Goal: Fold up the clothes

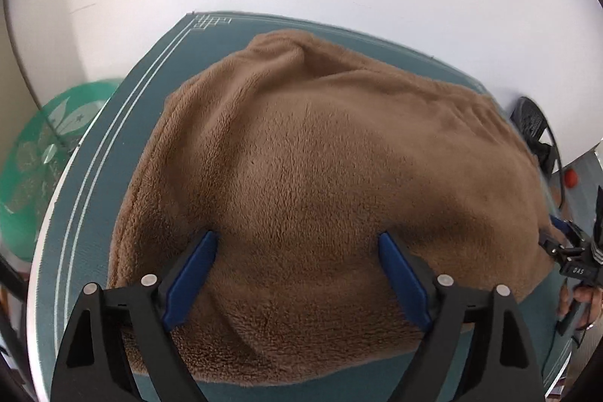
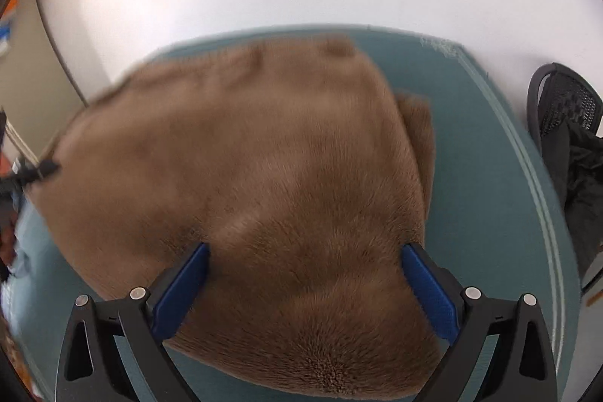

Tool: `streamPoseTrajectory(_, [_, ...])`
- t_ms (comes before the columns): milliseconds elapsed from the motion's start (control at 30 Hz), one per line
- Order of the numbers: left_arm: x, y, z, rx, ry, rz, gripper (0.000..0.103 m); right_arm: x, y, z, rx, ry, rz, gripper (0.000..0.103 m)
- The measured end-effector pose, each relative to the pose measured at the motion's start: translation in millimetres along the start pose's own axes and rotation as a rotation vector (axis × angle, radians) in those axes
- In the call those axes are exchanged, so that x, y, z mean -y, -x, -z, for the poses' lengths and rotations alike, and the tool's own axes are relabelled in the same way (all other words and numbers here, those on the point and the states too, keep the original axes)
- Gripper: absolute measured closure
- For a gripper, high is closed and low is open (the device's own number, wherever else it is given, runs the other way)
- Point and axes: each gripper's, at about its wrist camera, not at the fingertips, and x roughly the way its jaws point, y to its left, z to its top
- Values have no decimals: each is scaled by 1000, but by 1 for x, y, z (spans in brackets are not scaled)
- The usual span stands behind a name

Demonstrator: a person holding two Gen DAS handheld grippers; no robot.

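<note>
Green basket (image 1: 41, 153) left of table (image 1: 113, 153), black chair (image 2: 565, 115) right. Brown fleece (image 1: 320, 168) spread fuzzy and lumpy over teal table, one layer peeking out right. Left tongs (image 1: 297, 240) and right tongs (image 2: 305, 251) open above fleece, gripping nothing.

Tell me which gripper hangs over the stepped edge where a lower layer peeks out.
The right gripper: beside it, the brown fleece garment shows a second layer. The left gripper sees none.
</note>
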Motion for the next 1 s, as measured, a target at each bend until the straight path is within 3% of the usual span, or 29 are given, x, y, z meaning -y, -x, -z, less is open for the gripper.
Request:
streamPoseTrajectory(67, [4, 1, 4, 3, -53, -20, 12, 1, 0, 3, 13, -1, -4, 1])
streamPoseTrajectory(400, [17, -4, 19, 93, -112, -105, 6, -1, 2, 3, 18, 1, 5, 1])
streamPoseTrajectory(1000, [16, -10, 16, 92, -104, -106, 2, -7, 3, 3, 29, -11, 45, 1])
